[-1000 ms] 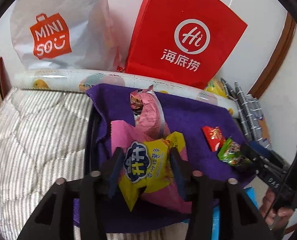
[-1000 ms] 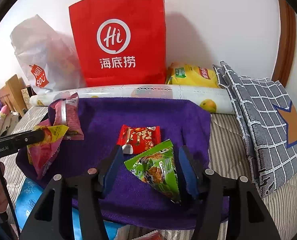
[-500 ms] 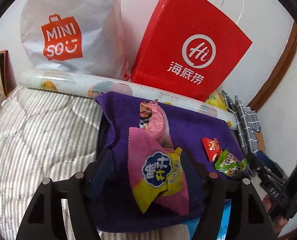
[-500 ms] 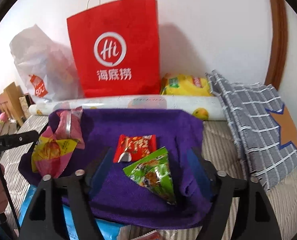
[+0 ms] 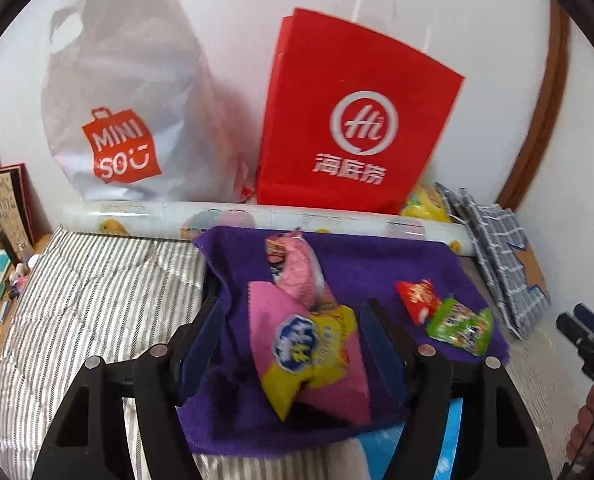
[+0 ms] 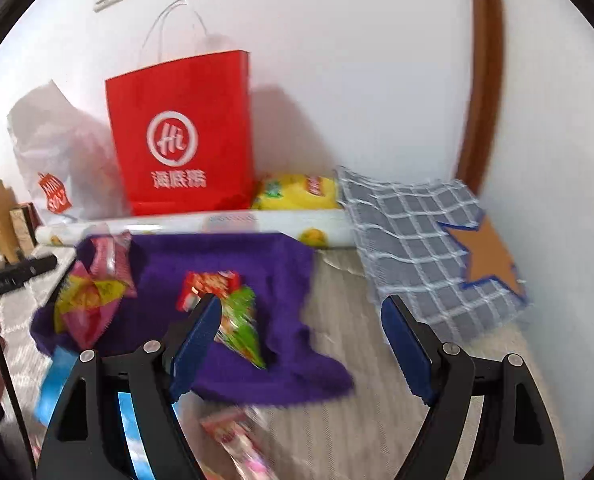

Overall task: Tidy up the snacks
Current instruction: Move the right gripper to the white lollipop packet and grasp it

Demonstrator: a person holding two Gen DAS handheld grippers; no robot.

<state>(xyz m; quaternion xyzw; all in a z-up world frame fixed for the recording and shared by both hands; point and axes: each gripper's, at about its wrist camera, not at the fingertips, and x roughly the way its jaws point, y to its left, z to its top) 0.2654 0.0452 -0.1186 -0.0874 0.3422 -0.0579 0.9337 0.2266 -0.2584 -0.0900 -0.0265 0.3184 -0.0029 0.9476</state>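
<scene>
A purple cloth (image 5: 377, 264) lies on the striped bedding with several snacks on it. A pink and yellow packet (image 5: 309, 352) rests on it between the spread fingers of my left gripper (image 5: 293, 340); the pads stand clear of it. A pink packet (image 5: 297, 268) lies behind it. A red packet (image 5: 417, 300) and a green packet (image 5: 461, 324) lie to the right. My right gripper (image 6: 303, 338) hangs over bare bedding by the cloth's (image 6: 225, 256) right edge, jaws opening, nothing between them. The green packet (image 6: 241, 320) lies just past its left finger.
A red paper bag (image 5: 357, 120) and a white plastic bag (image 5: 125, 120) lean on the wall behind a printed roll (image 5: 257, 220). A yellow chip bag (image 6: 297, 192) and a grey checked cushion (image 6: 417, 240) sit at the right. A blue pack (image 5: 453, 440) and another packet (image 6: 233, 436) lie near.
The left jaws spread and let the pink and yellow packet drop onto the cloth, then drew back and up. The right jaws released the green packet, widened and swung right.
</scene>
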